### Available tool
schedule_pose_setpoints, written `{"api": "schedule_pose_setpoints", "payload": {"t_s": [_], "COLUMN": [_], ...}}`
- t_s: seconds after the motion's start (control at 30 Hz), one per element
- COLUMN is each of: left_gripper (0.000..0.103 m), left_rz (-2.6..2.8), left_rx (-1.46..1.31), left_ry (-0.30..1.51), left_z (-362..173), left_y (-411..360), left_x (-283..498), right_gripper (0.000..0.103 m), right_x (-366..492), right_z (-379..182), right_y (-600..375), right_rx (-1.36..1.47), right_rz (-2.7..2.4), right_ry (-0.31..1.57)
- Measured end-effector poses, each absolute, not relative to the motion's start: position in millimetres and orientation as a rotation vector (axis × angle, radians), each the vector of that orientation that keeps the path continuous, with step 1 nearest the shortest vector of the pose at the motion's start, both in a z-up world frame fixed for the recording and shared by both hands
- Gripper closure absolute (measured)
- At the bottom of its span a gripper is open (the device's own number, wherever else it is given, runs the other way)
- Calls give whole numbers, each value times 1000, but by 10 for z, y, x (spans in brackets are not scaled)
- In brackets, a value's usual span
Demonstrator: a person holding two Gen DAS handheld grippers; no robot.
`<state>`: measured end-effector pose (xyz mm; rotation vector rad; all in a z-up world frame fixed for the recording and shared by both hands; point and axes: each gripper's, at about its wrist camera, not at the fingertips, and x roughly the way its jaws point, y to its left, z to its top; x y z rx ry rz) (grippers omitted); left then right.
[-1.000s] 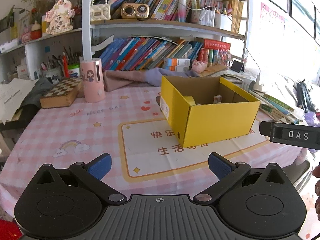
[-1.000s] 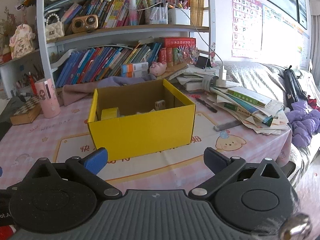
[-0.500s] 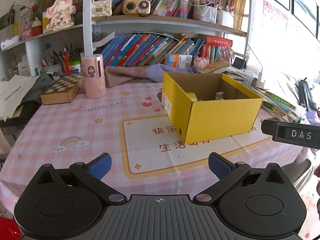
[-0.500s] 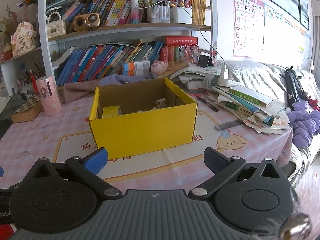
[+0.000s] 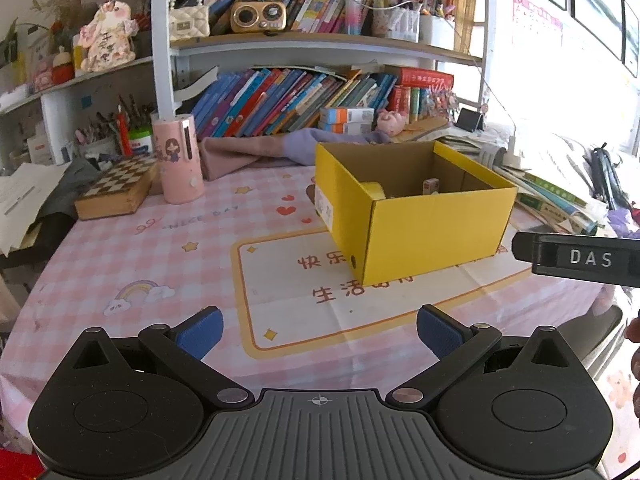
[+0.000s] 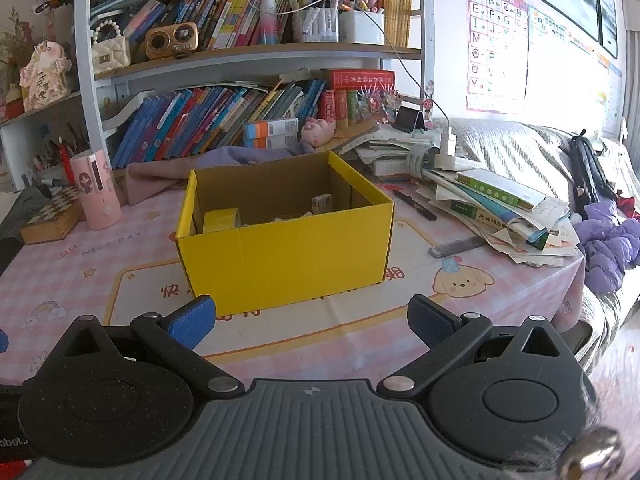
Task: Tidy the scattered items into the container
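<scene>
Both grippers empty, pulled back from the yellow box (image 6: 280, 256).

Left gripper (image 5: 318, 330) and right gripper (image 6: 308, 318) spread wide, holding nothing, hovering over the counter (image 5: 160, 272) in front of the box. Inside the box: a yellow tape roll (image 6: 221, 219) by the left wall, a small carton (image 6: 322, 203) toward the back. Right of the box, a black pen (image 6: 414, 205) and a grey ruler (image 6: 456, 246). Probably light, stiff, thin pieces; best pinched across the middle, flat ruler likely slippery.
</scene>
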<state>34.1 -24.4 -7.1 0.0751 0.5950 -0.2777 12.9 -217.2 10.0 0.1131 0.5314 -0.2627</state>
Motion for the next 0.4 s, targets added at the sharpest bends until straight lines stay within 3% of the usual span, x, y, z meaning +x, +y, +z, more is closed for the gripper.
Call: {"api": "schedule_pose_setpoints", "payload": {"t_s": [0.4], "left_gripper": [0], "left_rz": [-280], "left_rx": [82], "left_ry": [554], "left_z": [-38], "left_y": [-234], "left_x": [324], "right_gripper": [0], "right_x": [137], "right_z": [94], "right_y": [-2139], "right_rx": [110], "right_rz": [-259], "right_ry": [530]}}
